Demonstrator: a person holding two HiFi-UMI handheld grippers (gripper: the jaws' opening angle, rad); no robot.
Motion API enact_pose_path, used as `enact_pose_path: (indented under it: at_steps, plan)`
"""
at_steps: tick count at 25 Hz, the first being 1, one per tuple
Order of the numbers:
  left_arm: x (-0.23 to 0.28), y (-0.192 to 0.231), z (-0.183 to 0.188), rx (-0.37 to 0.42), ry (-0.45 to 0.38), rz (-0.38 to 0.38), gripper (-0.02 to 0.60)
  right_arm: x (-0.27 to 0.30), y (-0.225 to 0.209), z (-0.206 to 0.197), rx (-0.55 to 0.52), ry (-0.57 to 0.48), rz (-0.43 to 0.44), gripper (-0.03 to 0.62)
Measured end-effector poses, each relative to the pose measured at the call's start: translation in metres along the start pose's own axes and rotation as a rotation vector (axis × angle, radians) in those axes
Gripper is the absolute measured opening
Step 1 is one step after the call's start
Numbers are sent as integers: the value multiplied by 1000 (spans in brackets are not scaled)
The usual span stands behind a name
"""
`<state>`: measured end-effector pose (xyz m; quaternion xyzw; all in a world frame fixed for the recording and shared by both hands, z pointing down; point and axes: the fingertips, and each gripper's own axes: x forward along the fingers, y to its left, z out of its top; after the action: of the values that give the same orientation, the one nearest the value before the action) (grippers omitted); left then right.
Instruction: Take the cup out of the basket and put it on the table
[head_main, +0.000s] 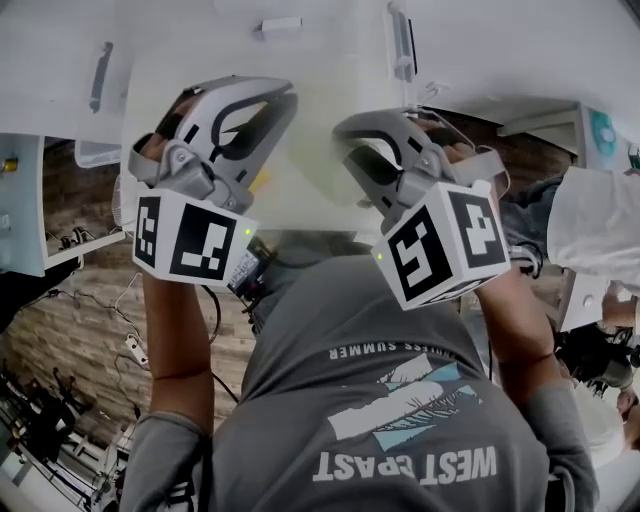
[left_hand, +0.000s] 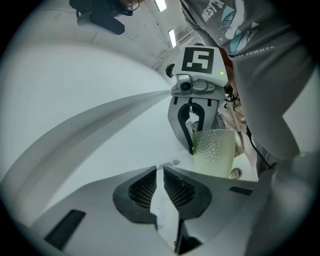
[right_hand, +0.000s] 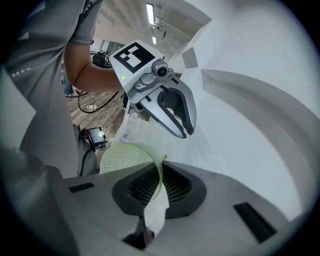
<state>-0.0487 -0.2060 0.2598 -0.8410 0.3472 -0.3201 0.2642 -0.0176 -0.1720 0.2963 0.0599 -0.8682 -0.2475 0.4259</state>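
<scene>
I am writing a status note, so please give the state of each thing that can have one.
cup: upright, wall pinched by the right gripper; its base is hidden.
right gripper: fingers shut on the cup wall.
left gripper: fingers together, nothing between them.

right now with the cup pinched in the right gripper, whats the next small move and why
Probably ease the right gripper straight down toward the white table before opening. Its jaws pinch the rim of the pale green cup, the table shows beneath it, and I cannot tell whether the cup's base rests on it yet.
</scene>
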Motion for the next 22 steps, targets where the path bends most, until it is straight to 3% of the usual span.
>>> enact_pose_path:
  at_steps: [9,22]
  plan:
    - [-17,-31,9,-14,6,-6,48,7,58,-16,54,-35,80,26]
    - [-35,-62,-5,-80,50,-45,11,78,121,-73,144,50,205,26]
